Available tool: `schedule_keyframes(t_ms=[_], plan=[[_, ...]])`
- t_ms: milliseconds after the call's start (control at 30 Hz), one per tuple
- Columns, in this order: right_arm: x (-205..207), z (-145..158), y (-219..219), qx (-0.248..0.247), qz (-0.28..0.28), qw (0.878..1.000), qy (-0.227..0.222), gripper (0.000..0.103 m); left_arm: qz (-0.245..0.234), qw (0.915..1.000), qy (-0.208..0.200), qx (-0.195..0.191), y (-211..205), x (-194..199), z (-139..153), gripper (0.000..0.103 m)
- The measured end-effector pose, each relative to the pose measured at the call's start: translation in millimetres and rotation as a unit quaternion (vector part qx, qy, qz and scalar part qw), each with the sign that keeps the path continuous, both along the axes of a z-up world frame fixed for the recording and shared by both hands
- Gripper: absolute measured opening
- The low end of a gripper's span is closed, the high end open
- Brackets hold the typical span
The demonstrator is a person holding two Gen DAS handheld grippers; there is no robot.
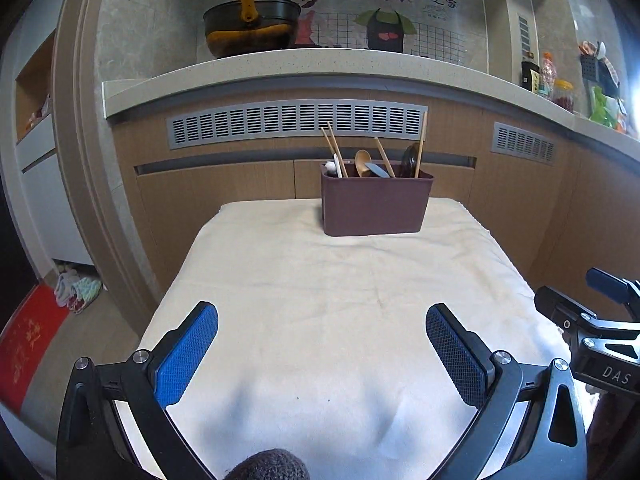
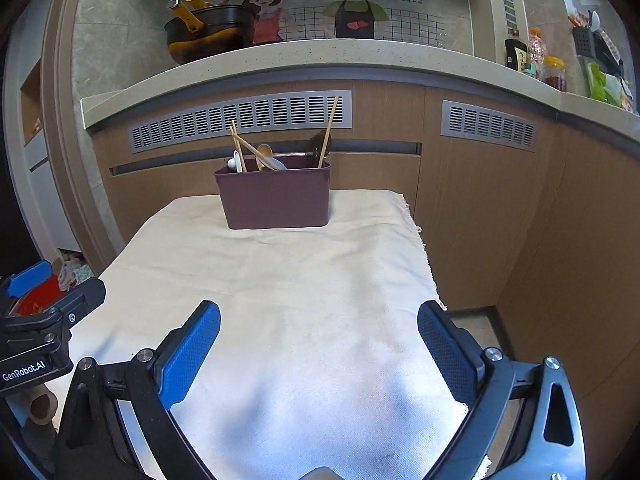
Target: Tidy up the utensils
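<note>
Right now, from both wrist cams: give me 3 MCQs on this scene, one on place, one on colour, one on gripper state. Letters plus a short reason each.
1. Where does the utensil holder stand?
A. On the cloth-covered table, at its far end
B. On the counter
C. On the floor

2. What colour is the holder?
A. White
B. Dark brown-maroon
C. Green

3. What state is the left gripper in?
A. Shut on a spoon
B. Shut, nothing held
C. Open, nothing between the fingers

Key: 1 A, it sits on the cream cloth in front of the cabinets. 2 B, its walls show that colour in both views. 3 C, the blue pads stand wide apart over bare cloth.
</note>
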State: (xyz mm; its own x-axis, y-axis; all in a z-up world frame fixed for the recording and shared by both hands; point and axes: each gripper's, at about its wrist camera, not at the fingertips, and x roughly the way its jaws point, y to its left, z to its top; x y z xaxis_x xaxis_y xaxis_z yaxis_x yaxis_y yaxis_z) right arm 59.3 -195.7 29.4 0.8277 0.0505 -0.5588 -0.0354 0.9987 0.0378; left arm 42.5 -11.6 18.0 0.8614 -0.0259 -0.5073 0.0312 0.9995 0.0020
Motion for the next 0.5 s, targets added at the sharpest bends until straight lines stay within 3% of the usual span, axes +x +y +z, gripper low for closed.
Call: schedule_keyframes(t_ms=[500], plan=[[0.5, -0.9, 2.2, -0.005, 0.007, 1.0, 0.001, 0.098, -0.002, 1.0, 0.004, 0.0, -2.4, 0.3, -1.7, 0.103]])
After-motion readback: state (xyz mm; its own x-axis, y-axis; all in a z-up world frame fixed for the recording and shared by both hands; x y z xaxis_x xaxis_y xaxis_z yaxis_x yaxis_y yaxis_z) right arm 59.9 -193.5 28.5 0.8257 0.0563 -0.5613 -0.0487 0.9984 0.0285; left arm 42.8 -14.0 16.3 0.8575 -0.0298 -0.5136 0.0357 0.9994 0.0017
